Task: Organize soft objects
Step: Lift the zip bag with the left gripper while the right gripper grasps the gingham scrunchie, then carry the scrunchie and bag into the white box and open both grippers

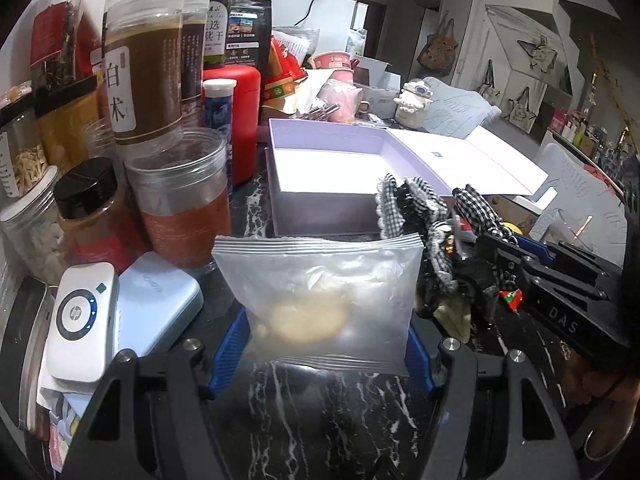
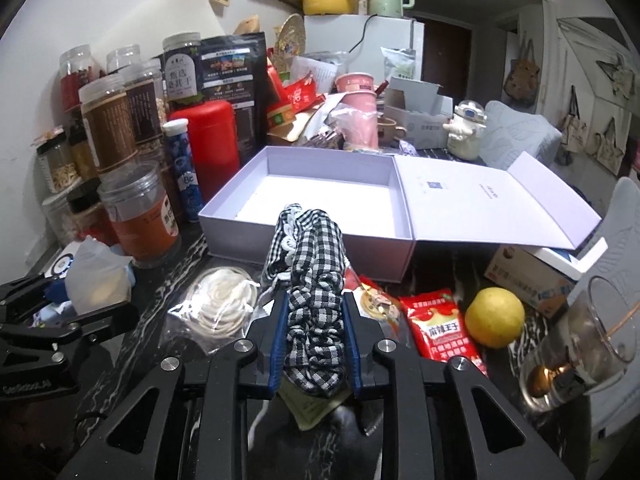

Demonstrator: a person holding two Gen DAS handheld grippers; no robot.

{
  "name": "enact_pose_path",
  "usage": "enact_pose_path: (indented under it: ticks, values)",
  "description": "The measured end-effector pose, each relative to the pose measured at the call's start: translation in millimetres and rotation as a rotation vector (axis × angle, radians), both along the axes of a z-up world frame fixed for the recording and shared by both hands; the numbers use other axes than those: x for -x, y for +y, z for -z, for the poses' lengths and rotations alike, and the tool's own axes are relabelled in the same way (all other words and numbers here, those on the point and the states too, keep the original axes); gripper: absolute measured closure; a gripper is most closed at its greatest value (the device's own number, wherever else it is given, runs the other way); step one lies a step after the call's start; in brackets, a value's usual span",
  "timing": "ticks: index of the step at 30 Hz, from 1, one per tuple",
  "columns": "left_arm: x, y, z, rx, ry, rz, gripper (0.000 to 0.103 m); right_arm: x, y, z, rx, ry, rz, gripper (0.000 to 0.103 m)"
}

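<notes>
- Left gripper [image 1: 328, 344] is pinching a frosted pouch [image 1: 320, 300] between its blue pads, gripping the sides near the bottom. The pouch stands tall above the pads, so I'd guess it could flop over or slide out if the hand tilts.
- Jars [image 1: 182, 208] crowd in just left of that gripper, and a swing that way could knock one over.
- The box [image 2: 308, 220] sits open and empty straight ahead of both grippers, lid [image 2: 492, 200] folded out to the right. Its near wall looks like the thing to clip if a load goes in low.
- Right gripper [image 2: 316, 344] is squeezed tight on a checked scrunchie [image 2: 316, 280], which bulges well past the fingertips toward the box. That loose end could catch on the wall.
- A bagged cord [image 2: 224, 304] lies just left of the right gripper, and snack packets [image 2: 440, 332] and a lemon [image 2: 496, 318] just right. All of that is easy to drag along.
</notes>
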State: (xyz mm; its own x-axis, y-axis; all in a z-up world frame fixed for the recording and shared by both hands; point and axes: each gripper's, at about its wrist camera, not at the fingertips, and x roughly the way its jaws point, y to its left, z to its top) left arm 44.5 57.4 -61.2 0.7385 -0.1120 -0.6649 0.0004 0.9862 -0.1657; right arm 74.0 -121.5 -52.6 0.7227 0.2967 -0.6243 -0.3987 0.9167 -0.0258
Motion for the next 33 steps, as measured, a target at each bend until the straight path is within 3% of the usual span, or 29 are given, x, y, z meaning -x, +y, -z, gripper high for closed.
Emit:
enact_pose_path:
  ticks: [8,15,24,33]
  values:
    - [12,-18,-22,-0.034,-0.048,0.022,0.035,25,-18,-16,-0.049,-0.014,-0.007,0.079]
    - [16,-38,-55,-0.074,-0.147,0.058,0.035,35,-32,-38,-0.076,-0.048,-0.010,0.078]
    - [2,-61,-102,-0.133,-0.269,0.090,0.035,32,-38,-81,-0.101,-0.149,-0.048,0.078]
    - [-38,-65,-137,-0.169,-0.348,0.078,0.035,10,-27,-121,-0.139,-0.231,-0.106,0.078]
